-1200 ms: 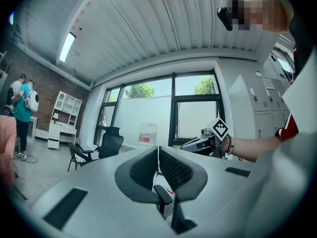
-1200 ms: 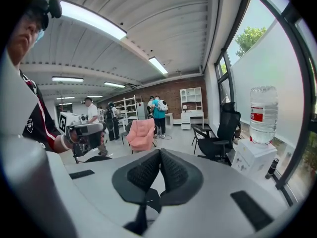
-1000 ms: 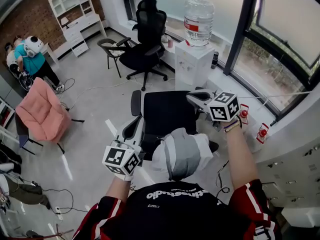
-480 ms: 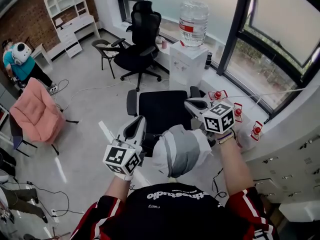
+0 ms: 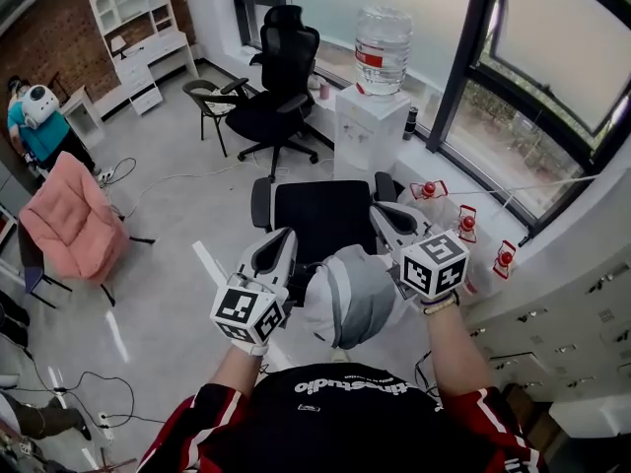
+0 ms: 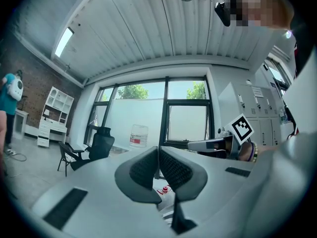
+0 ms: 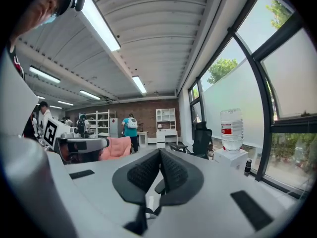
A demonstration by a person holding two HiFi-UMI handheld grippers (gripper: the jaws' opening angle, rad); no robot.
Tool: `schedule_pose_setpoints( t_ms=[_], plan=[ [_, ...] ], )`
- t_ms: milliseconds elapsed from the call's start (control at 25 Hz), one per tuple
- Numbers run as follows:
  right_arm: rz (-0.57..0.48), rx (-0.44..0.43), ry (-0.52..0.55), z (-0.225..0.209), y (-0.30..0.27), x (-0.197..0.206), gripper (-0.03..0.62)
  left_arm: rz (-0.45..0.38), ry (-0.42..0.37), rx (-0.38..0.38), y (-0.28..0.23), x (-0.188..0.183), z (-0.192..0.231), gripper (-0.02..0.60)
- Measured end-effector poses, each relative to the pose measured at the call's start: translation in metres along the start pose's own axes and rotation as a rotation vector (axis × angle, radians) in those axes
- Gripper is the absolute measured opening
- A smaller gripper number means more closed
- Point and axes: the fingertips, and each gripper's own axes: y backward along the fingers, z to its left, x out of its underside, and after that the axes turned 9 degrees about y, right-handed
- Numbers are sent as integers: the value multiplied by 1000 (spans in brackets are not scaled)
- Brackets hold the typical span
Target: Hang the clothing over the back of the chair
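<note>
A grey and white garment (image 5: 355, 299) lies bunched over the top of the back of a black office chair (image 5: 320, 220) just below me. My left gripper (image 5: 280, 242) hangs by the garment's left side over the chair's left armrest, jaws shut with nothing in them. My right gripper (image 5: 386, 212) is by the garment's right side above the right armrest, also shut and empty. In the left gripper view the pads (image 6: 146, 168) meet; the right gripper's marker cube (image 6: 241, 127) shows beyond. The pads (image 7: 148, 171) touch in the right gripper view.
A second black office chair (image 5: 284, 67) and a water dispenser with a bottle (image 5: 379, 87) stand by the windows. A pink padded chair (image 5: 74, 220), a folding chair (image 5: 212, 97) and white shelves (image 5: 138, 23) are at the left. Cables lie across the floor.
My right gripper has drawn back toward me, closer to the garment's right side. The left gripper has edged slightly forward and right. The garment stays on the chair back.
</note>
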Motion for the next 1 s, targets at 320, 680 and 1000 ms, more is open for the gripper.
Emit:
schedule_pose_setpoints(
  t_ms=[320, 680, 1000],
  plan=[
    [-118, 148, -46, 22, 29, -24, 16, -21, -13, -12, 8, -4, 2, 27],
    [-123, 297, -80, 34, 46, -11, 15, -56, -19, -47, 24, -10, 5, 28],
    [-116, 316, -64, 42, 50, -4, 15, -63, -24, -61, 25, -9, -2, 27]
  ],
)
